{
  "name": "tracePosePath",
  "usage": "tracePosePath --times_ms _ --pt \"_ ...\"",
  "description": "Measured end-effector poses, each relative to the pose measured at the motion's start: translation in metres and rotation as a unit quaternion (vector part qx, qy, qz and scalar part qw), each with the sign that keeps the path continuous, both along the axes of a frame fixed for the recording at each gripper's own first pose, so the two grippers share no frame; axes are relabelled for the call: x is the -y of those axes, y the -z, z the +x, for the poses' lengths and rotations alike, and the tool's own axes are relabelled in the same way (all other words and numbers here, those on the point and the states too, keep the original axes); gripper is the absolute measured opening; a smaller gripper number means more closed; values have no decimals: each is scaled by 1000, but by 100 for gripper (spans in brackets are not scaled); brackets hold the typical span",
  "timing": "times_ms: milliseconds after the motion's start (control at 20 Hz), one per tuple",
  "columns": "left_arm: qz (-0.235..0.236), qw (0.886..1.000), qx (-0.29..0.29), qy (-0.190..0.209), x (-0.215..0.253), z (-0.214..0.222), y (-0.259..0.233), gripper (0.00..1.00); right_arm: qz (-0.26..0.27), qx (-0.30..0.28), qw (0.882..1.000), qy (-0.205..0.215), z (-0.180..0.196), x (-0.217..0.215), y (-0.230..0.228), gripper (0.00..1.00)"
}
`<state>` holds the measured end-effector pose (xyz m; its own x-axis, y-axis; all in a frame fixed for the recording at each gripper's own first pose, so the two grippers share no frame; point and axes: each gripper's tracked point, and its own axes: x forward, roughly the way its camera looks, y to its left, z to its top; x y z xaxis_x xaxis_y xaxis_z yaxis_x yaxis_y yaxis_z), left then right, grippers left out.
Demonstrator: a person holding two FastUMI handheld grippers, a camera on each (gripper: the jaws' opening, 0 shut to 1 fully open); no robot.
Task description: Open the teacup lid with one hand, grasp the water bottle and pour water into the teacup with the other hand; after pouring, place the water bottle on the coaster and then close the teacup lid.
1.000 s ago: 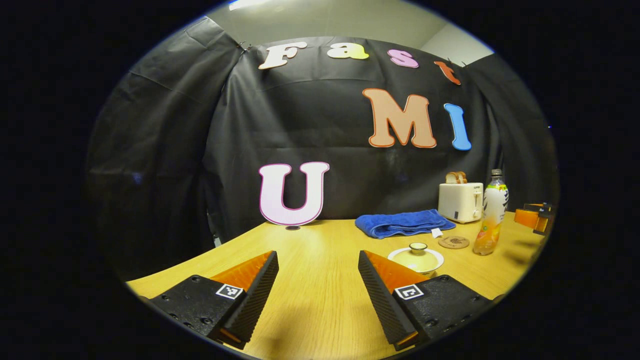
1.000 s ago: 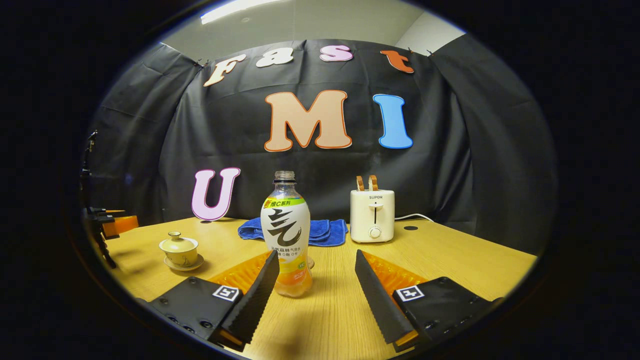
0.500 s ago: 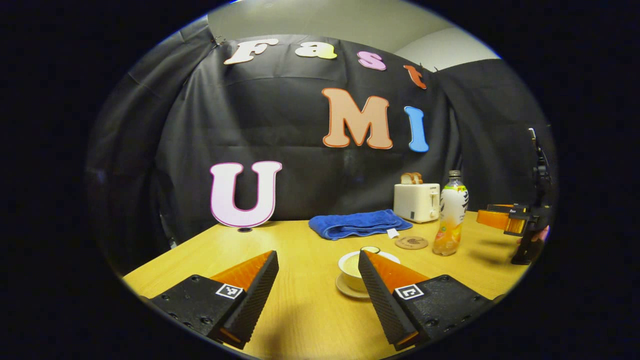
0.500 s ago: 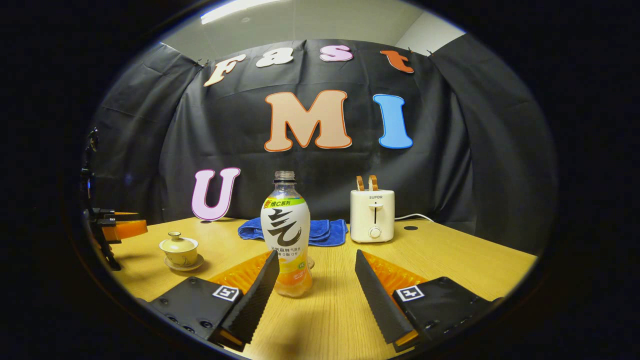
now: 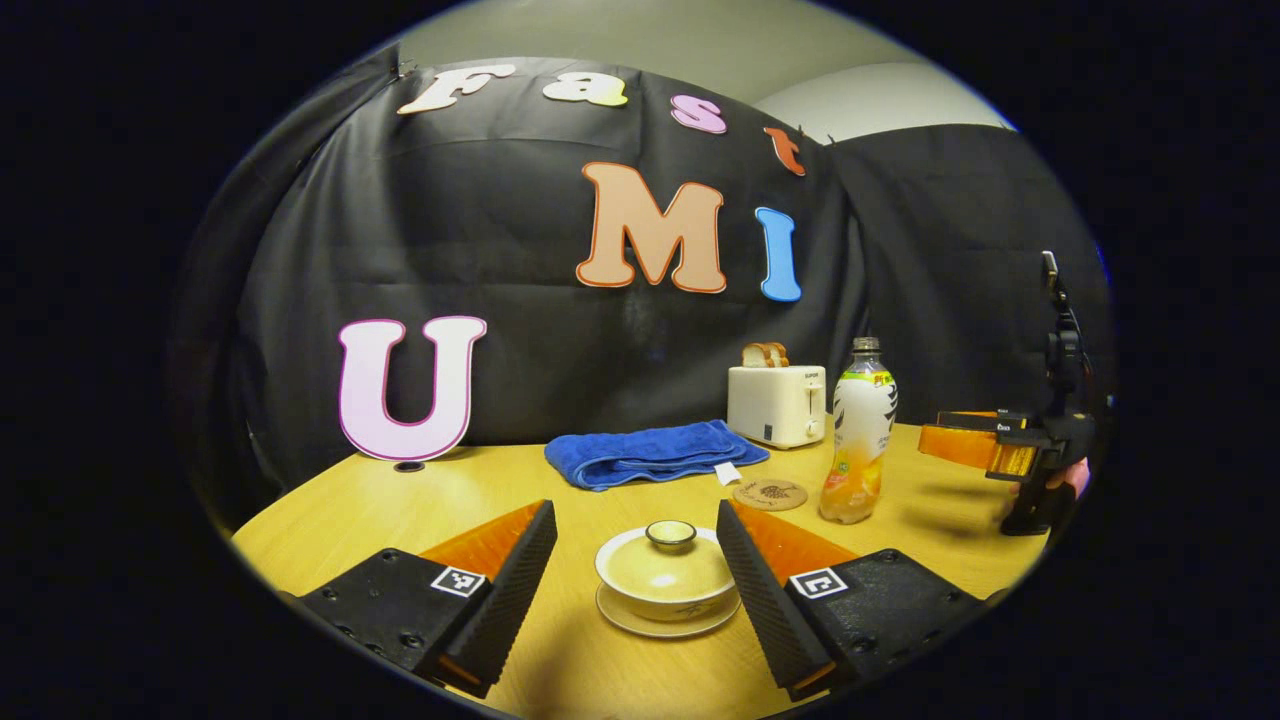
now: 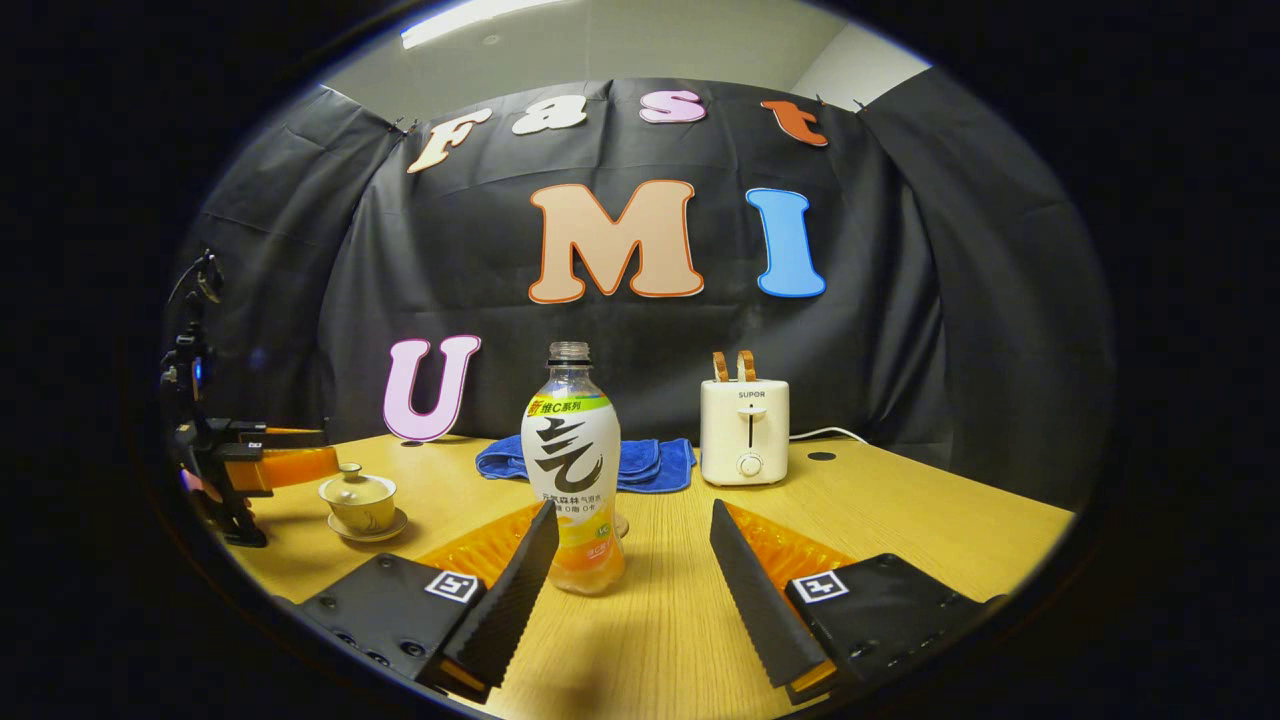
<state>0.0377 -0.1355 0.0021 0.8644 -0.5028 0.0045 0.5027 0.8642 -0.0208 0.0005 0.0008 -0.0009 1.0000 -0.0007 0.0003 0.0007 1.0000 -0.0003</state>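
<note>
Now the teacup (image 5: 667, 585), lid (image 5: 670, 560) on and saucer beneath, sits on the wooden surface (image 5: 480, 500) between the fingers of the left tongs (image 5: 636, 560), which are spread wide and grip nothing. Farther back, the water bottle (image 6: 572, 470) stands upright beside the round coaster (image 5: 770, 494). It stands just ahead of the right tongs (image 6: 632, 560), also wide open and empty, near their left finger. Behind lie a blue towel (image 5: 650, 455) and a toaster (image 6: 744, 430).
</note>
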Motion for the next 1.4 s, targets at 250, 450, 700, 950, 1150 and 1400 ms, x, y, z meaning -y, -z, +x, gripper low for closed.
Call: tracePosePath --times_ms 250,450,700,950,1150,1400 --pt "2 1000 -2 17 14 7 2 87 0 0 1000 0 0 0 0 96" --pt "10 999 -8 39 24 8 6 77 0 0 1000 0 -1 0 0 97" --pt "32 998 -27 54 31 9 14 57 0 0 1000 0 1 0 0 96" --pt "37 997 -41 55 30 11 17 40 0 0 1000 0 0 0 0 96" --pt "37 997 -42 52 30 12 17 28 0 0 1000 0 0 0 0 99" --pt "7 999 -17 33 21 13 5 28 0 0 1000 0 0 0 0 96"
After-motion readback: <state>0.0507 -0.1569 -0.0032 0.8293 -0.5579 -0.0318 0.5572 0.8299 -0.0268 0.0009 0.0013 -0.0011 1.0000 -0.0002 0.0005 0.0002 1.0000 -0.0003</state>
